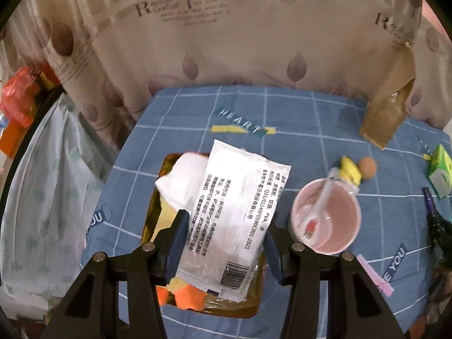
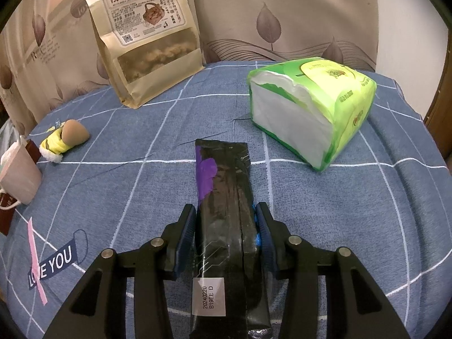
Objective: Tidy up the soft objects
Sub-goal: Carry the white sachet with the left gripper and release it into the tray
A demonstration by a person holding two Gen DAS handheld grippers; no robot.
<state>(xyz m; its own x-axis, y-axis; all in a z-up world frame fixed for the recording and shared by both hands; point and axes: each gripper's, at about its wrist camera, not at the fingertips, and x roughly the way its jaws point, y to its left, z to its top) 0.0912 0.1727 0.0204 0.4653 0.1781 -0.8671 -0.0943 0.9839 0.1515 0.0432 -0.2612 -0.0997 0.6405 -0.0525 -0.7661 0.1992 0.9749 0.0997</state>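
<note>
The left gripper (image 1: 226, 234) holds a white wipes packet (image 1: 234, 220) in half-open jaws above the amber tray (image 1: 254, 308); release is next. The right gripper (image 2: 226, 226) clamps a black packet (image 2: 226, 220) on the bench (image 2: 353, 212).

Ahead of the left claw (image 1: 226, 236), a pink cup (image 1: 326, 216) stands close on its right side. Ahead of the right claw (image 2: 226, 233), open blue cloth (image 2: 158, 130) stretches between a green tissue pack (image 2: 310, 113) on the right and a brown pouch (image 2: 147, 36) far left.

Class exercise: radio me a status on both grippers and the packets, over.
Left gripper shut on white packet over amber tray. Right gripper shut on black packet. Nothing blocking.
</note>
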